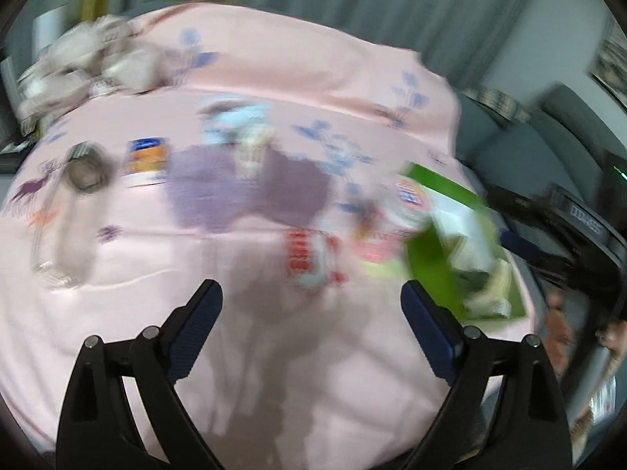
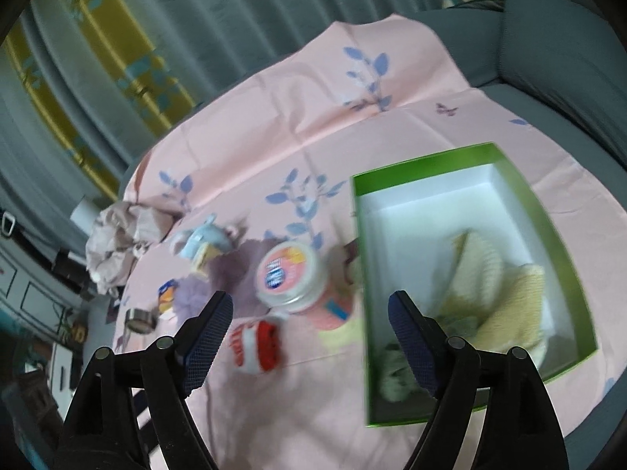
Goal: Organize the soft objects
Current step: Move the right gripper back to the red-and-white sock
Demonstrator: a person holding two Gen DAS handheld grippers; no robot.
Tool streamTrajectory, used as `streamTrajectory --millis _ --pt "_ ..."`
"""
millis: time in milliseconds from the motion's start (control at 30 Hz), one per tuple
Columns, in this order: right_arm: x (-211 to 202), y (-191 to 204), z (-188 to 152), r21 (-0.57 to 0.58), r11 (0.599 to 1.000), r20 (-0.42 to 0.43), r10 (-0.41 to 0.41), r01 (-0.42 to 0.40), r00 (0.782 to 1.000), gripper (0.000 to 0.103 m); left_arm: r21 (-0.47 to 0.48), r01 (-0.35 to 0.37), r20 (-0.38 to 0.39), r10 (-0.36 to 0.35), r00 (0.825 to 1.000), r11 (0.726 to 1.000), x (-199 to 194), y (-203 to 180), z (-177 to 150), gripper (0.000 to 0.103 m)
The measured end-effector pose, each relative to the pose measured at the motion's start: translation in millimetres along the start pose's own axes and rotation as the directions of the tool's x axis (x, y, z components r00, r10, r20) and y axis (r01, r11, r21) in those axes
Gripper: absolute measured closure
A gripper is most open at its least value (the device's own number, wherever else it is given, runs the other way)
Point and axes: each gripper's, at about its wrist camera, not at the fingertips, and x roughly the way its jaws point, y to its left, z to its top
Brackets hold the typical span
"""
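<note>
A green box (image 2: 439, 158) with a white inside lies on the pink sheet and holds a yellow knitted cloth (image 2: 505, 293) and a pale green soft item (image 2: 395, 376); the box also shows in the left wrist view (image 1: 431, 270). A red and white sock (image 2: 256, 346) (image 1: 311, 256), a purple fluffy cloth (image 1: 250, 192) (image 2: 231, 274) and a light blue soft toy (image 1: 239, 119) (image 2: 205, 241) lie on the sheet. My left gripper (image 1: 311, 301) is open and empty above the sheet. My right gripper (image 2: 309, 307) is open and empty, above the sock and the box's left wall.
A round plastic jar with a pink lid (image 2: 288, 274) (image 1: 407, 196) lies by the box. A small orange and blue can (image 1: 147, 160) and a steel cup (image 1: 84, 172) stand at the left. A crumpled cloth (image 1: 86, 66) lies at the far left. A grey sofa (image 2: 548, 47) is beyond.
</note>
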Motion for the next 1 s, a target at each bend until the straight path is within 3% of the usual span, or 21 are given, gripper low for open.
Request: streamTrajectory --millis 133,333,467,633,800,1000 --pt "10 27 -8 -0.107 0.994 -0.046 0.029 -0.033 0.999 0.021 -0.07 -0.101 -0.016 0.1 0.995 0.992 0 44 -8 0.011" --pt "42 64 -26 -0.174 0.983 -0.145 0.036 -0.062 0.989 0.021 -0.147 -0.129 -0.086 0.117 0.989 0.981 23 88 -23 0.012" --pt "71 88 -45 -0.205 0.976 -0.222 0.024 -0.071 0.975 0.021 -0.179 -0.138 -0.101 0.121 0.988 0.974 31 98 -25 0.012" --pt "109 105 -70 -0.262 0.965 -0.279 -0.069 -0.007 0.958 0.022 -0.218 -0.152 -0.148 0.121 0.982 0.964 34 114 -23 0.012" --pt "131 105 -78 -0.264 0.964 -0.302 -0.128 0.046 0.945 0.027 -0.216 -0.168 -0.147 0.138 0.979 0.962 32 119 -24 0.012" --pt "145 101 -83 -0.268 0.958 -0.314 -0.186 0.101 0.931 0.04 -0.199 -0.175 -0.147 0.147 0.978 0.964 33 122 -25 0.012"
